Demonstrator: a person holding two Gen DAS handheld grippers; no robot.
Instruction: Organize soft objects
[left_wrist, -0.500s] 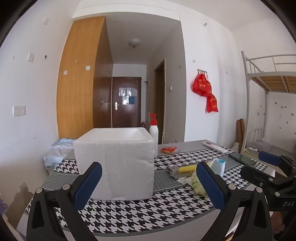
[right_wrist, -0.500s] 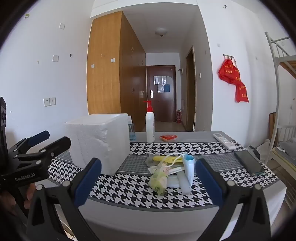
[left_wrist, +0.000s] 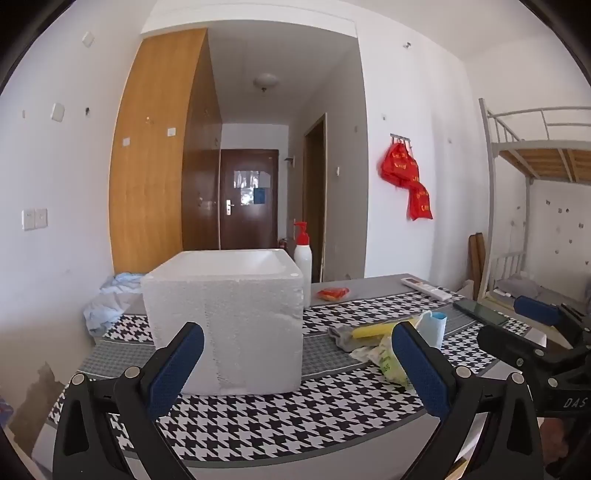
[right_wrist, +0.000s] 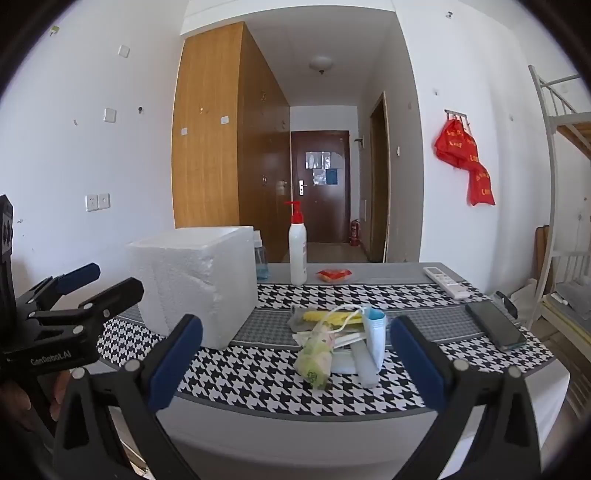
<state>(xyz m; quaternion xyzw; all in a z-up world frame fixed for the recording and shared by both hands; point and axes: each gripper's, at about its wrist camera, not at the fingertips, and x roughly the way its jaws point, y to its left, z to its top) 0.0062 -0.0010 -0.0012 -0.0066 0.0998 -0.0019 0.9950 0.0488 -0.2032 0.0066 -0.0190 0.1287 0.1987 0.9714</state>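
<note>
Almost nothing has moved since the earlier frame: both views show the same scene, and both claws stay at the same place before the table edge.

The left gripper (left_wrist: 297, 363) has its blue-padded jaws spread fully wide and holds nothing; the white foam box (left_wrist: 225, 321) stands beyond them on the table, apart from the pads. The right gripper (right_wrist: 295, 360) is also spread fully wide and empty. The pile of soft objects (right_wrist: 338, 341), a green plastic bag, a yellow and grey glove and a light blue face mask among them, lies on the table beyond its jaws, not touched. In the right wrist view the foam box is at about 10 o'clock from this pile and the left gripper appears at 9 o'clock.

The table is covered by a black-and-white houndstooth cloth (right_wrist: 258, 373) with grey bands. Behind the pile, at 12 o'clock, stands a white pump bottle with red top (right_wrist: 297, 254), with a small red packet (right_wrist: 333, 274) just beside it. A white remote control (right_wrist: 445, 281) and a dark phone (right_wrist: 495, 328) lie at 2 o'clock.

The room has white walls, a wooden wardrobe (right_wrist: 210, 129), a dark brown door (right_wrist: 321, 184), red bags hanging on a wall hook (right_wrist: 463, 158) and a metal bunk bed (left_wrist: 535, 147).
</note>
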